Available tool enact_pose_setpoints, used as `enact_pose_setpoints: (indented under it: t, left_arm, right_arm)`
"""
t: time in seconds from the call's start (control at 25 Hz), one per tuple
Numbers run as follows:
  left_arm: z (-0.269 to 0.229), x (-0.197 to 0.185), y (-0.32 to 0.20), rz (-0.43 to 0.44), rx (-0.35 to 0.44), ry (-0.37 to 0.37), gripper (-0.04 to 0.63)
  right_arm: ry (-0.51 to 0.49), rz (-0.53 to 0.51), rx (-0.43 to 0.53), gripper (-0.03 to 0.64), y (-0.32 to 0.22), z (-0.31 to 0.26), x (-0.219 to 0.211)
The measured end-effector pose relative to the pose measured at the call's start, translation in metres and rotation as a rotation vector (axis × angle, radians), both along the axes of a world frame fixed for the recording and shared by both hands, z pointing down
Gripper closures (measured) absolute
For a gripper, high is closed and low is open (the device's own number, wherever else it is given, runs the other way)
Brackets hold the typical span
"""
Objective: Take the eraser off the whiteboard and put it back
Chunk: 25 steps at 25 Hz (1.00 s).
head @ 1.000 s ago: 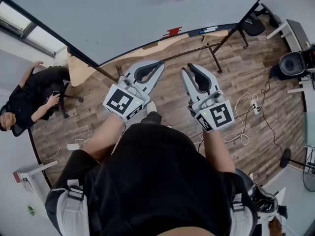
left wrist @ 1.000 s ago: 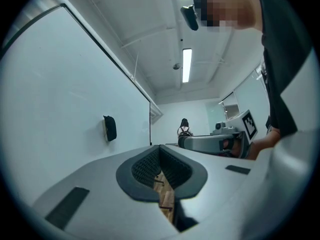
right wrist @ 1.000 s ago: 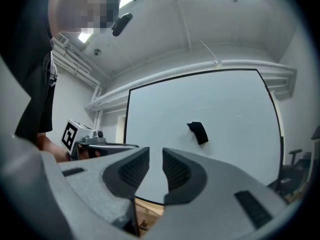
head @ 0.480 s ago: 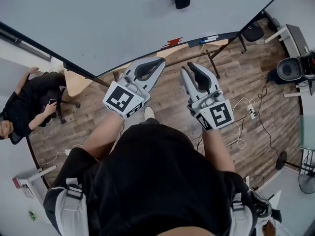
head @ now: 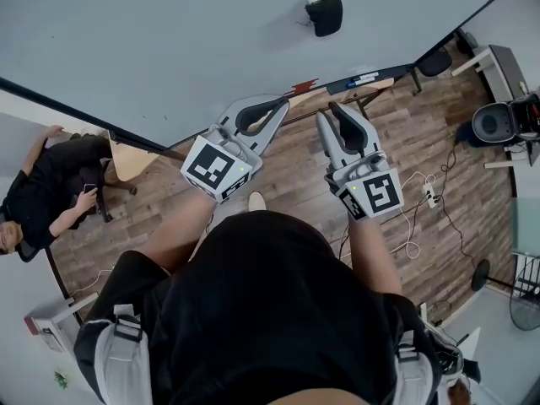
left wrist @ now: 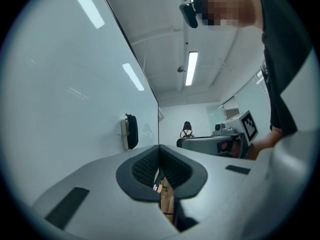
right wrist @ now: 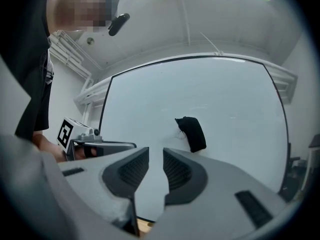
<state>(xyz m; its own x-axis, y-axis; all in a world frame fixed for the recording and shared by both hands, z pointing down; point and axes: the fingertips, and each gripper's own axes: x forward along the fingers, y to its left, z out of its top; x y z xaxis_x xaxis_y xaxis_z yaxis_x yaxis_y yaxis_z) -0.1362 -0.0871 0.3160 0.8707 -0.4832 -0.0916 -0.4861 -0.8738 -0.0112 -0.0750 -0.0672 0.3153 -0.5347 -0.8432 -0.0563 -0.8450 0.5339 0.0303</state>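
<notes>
Two empty grippers near the eraser (head: 324, 13) on the whiteboard (head: 169, 40).
Cut off by the top edge a second ago, the black eraser now shows whole, still ahead of both grippers: the approach is under way. The left gripper (head: 281, 101) is clenched on nothing; the right gripper (head: 331, 112) stands slightly parted, empty. What fixes the eraser to the whiteboard is unclear.

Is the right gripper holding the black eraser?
No, the eraser sits on the whiteboard beyond the right gripper, whose jaws stand apart and empty.

Whiteboard (head: 169, 40) (top, left) beyond frame
</notes>
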Motion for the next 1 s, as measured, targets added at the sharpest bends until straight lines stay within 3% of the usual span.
enact_pose_setpoints:
  t: [0.36, 1.0]
  left_arm:
    - [-0.002, -0.004, -0.03, 0.006, 0.005, 0.023, 0.6]
    - [-0.011, 0.016, -0.074, -0.159, 0.02, 0.019, 0.6]
  right_arm:
    - [0.019, 0.065, 0.019, 0.531, -0.041, -0.007, 0.005]
    - [0.158, 0.072, 0.063, 0.499, -0.119, -0.019, 0.041]
